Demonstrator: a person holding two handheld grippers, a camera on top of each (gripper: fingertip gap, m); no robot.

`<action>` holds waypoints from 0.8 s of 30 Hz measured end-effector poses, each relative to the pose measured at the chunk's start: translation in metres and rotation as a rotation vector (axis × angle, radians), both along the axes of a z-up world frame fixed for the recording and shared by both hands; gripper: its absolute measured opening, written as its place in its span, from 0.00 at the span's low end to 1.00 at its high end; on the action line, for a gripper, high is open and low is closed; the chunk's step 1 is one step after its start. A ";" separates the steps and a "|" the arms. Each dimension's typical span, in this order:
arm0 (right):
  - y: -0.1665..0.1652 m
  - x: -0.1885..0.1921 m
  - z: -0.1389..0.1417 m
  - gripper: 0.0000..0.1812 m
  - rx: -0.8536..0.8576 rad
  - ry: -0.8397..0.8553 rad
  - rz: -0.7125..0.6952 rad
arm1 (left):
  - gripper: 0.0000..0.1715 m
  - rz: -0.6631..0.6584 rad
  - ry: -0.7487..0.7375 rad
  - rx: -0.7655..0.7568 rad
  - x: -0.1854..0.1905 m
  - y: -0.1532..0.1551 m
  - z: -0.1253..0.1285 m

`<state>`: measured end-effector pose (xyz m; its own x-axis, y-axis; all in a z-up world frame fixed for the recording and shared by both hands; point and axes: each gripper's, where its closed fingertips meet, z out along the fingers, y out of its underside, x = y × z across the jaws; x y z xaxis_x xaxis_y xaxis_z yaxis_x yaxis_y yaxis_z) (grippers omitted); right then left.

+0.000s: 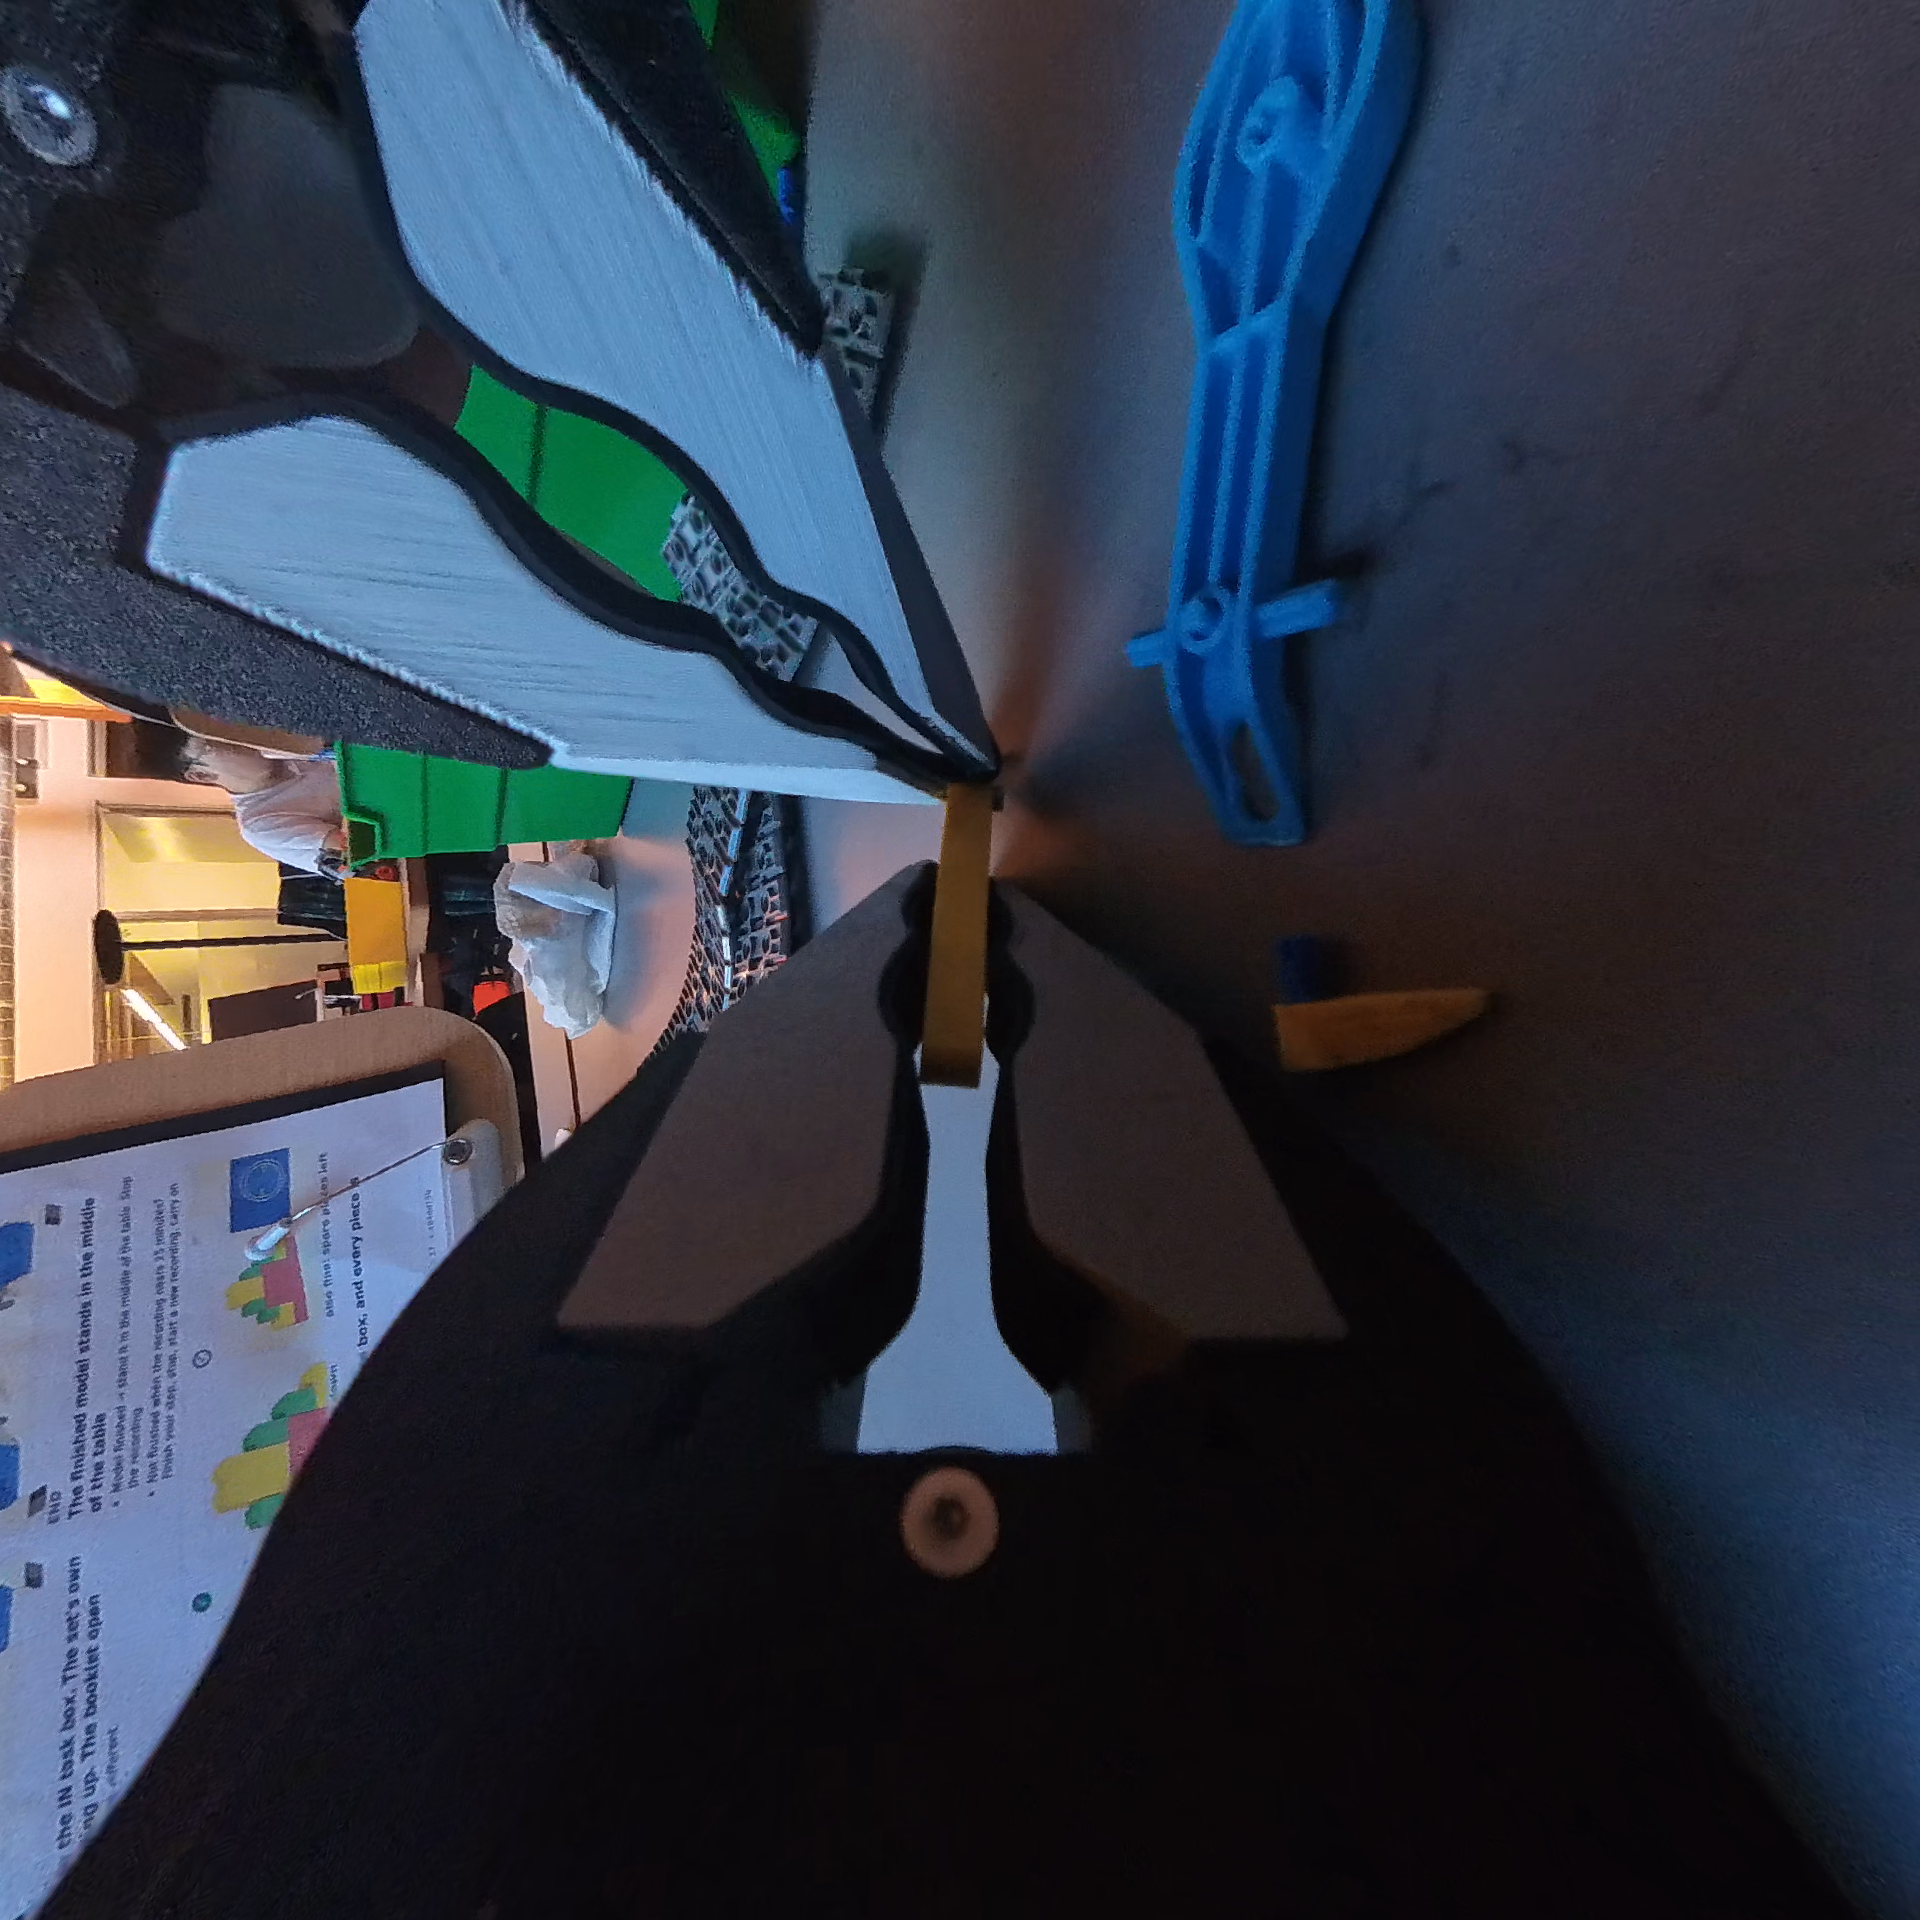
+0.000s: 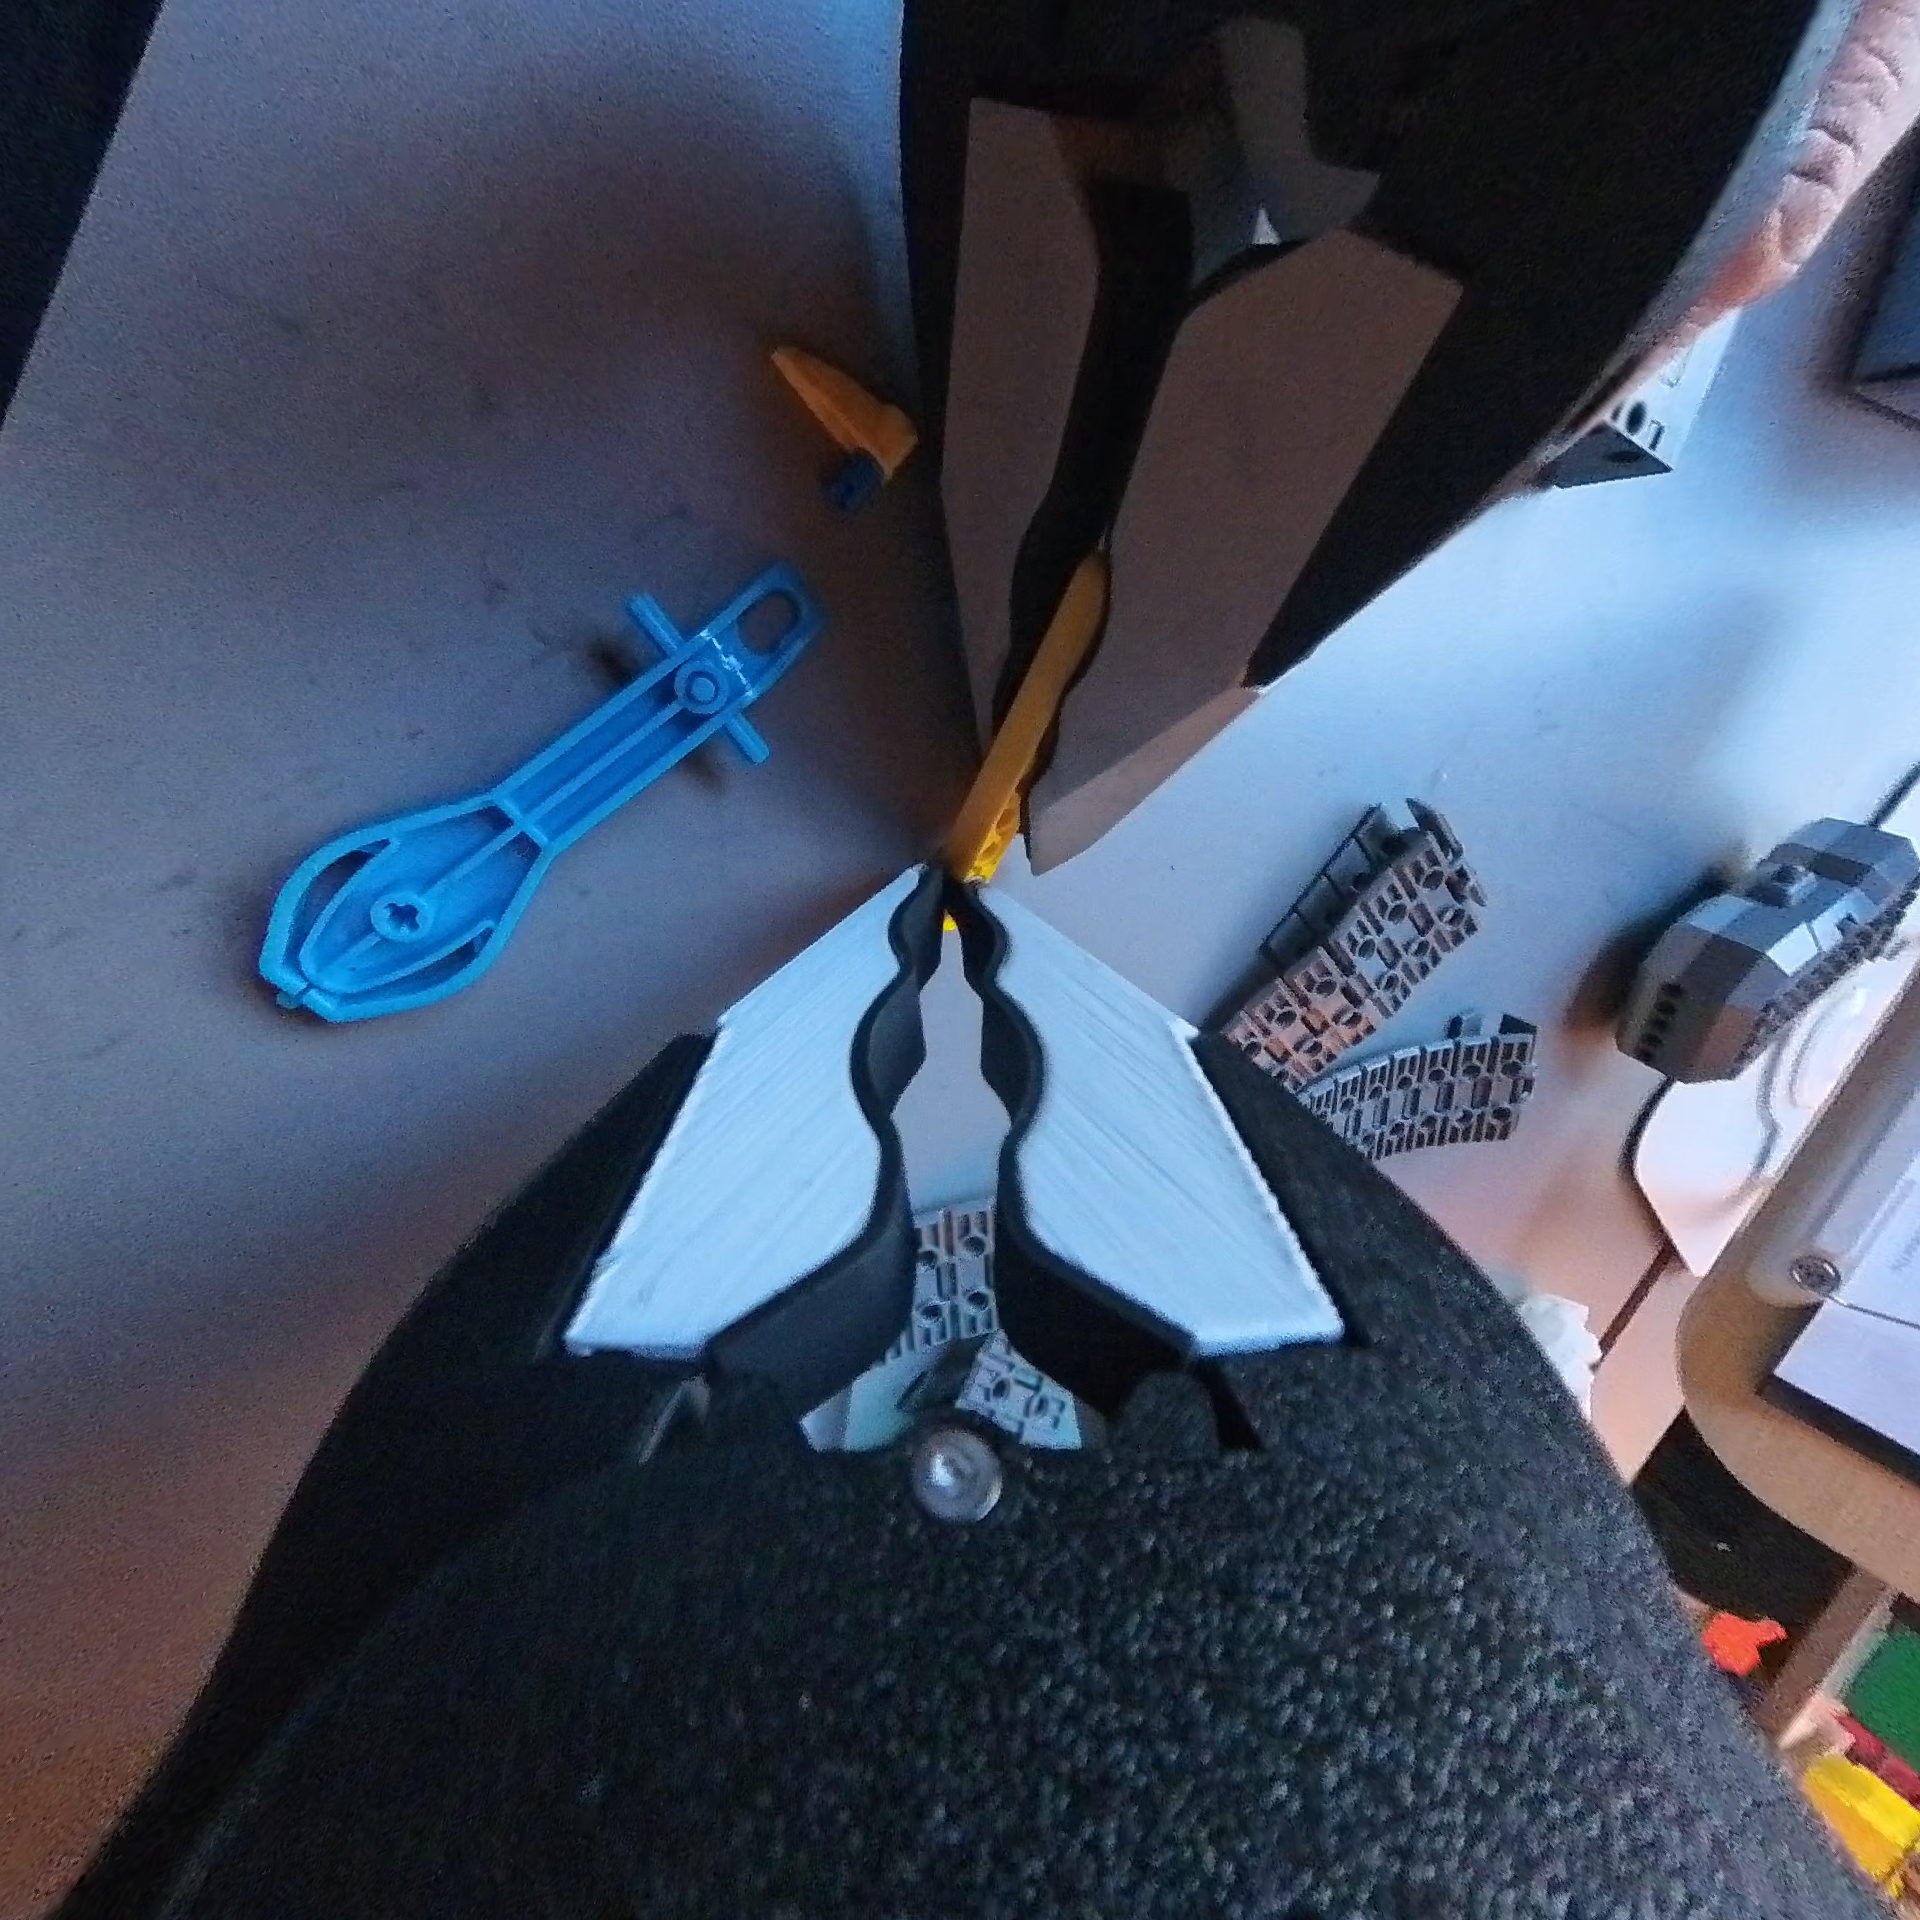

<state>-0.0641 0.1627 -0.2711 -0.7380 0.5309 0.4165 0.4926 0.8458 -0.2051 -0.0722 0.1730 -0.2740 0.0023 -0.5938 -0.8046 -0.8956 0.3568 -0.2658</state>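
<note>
Left gripper [image 1: 954, 935], dark fingers, lower centre of the left wrist view: jaws clamped on a thin yellow strip piece [image 1: 956, 966], which pokes out past the tips. Right gripper [image 2: 951, 902], white fingers with black pads, lower centre of the right wrist view: jaws nearly together, tips pinching or just touching the strip's free end; cannot tell if they really grip. Risk, as a judgement: both hold only by narrow edges, so any twist or pull between the two could flip the strip out or bend it. Farther off on the grey surface [image 2: 364, 364]: small yellow wedge with blue stub [image 2: 847, 416], blue plastic tool [image 2: 540, 800] at left, grey track links [image 2: 1382, 997] at right.
</note>
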 end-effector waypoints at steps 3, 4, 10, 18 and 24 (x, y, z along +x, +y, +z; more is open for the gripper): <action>0.000 0.000 0.000 0.00 -0.014 -0.038 0.013 | 0.03 0.002 -0.006 -0.011 0.000 0.000 0.000; 0.000 0.000 0.000 0.00 -0.019 -0.048 0.015 | 0.03 0.002 -0.005 -0.010 0.000 0.000 0.000; 0.000 0.000 0.000 0.00 -0.025 -0.085 0.066 | 0.03 -0.002 0.001 -0.007 0.000 0.000 0.000; 0.000 0.000 0.000 0.00 -0.046 -0.152 0.139 | 0.03 -0.006 0.017 0.012 0.000 0.000 0.000; -0.001 0.000 0.000 0.00 -0.056 -0.225 0.190 | 0.03 -0.007 0.025 0.024 0.000 0.000 0.000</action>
